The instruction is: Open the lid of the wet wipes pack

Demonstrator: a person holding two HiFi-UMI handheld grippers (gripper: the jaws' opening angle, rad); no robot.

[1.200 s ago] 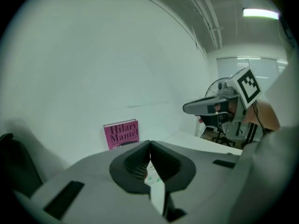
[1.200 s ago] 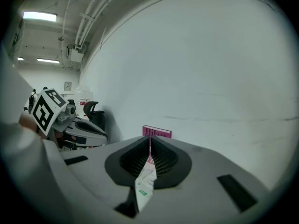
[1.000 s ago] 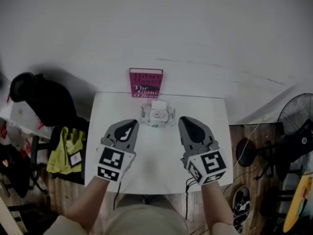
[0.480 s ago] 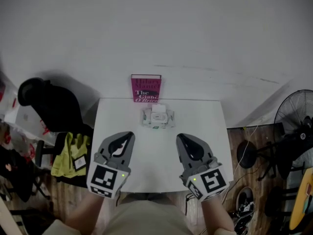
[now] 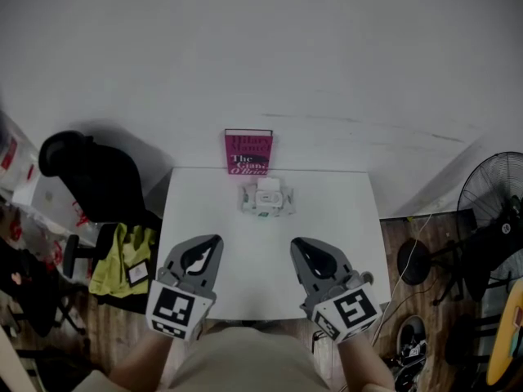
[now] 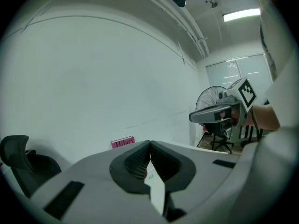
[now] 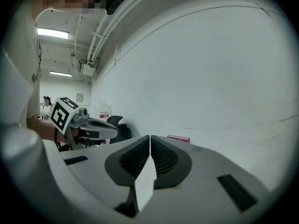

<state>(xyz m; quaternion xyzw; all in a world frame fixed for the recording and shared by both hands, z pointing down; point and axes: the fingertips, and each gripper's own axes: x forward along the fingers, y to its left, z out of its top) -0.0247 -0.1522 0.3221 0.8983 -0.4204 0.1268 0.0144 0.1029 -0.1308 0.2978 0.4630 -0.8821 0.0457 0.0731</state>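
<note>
The wet wipes pack (image 5: 266, 199) lies on the white table (image 5: 196, 211) near its far edge, with its white lid on top and lying flat. My left gripper (image 5: 215, 239) hovers over the table's near left part, well short of the pack, jaws shut and empty. My right gripper (image 5: 295, 242) hovers at the near right, also shut with nothing held. In the left gripper view only a sliver of the pack (image 6: 150, 175) shows between the shut jaws (image 6: 149, 143). The right gripper view shows its shut jaws (image 7: 150, 137) and the left gripper (image 7: 88, 122) beside it.
A pink book (image 5: 248, 152) stands against the wall behind the pack. A black chair (image 5: 90, 174) and a yellow-green cloth (image 5: 114, 260) are left of the table. A fan (image 5: 490, 202) and cables are to the right.
Both grippers have drawn back from the pack toward the table's near edge. The pack stays where it was.
</note>
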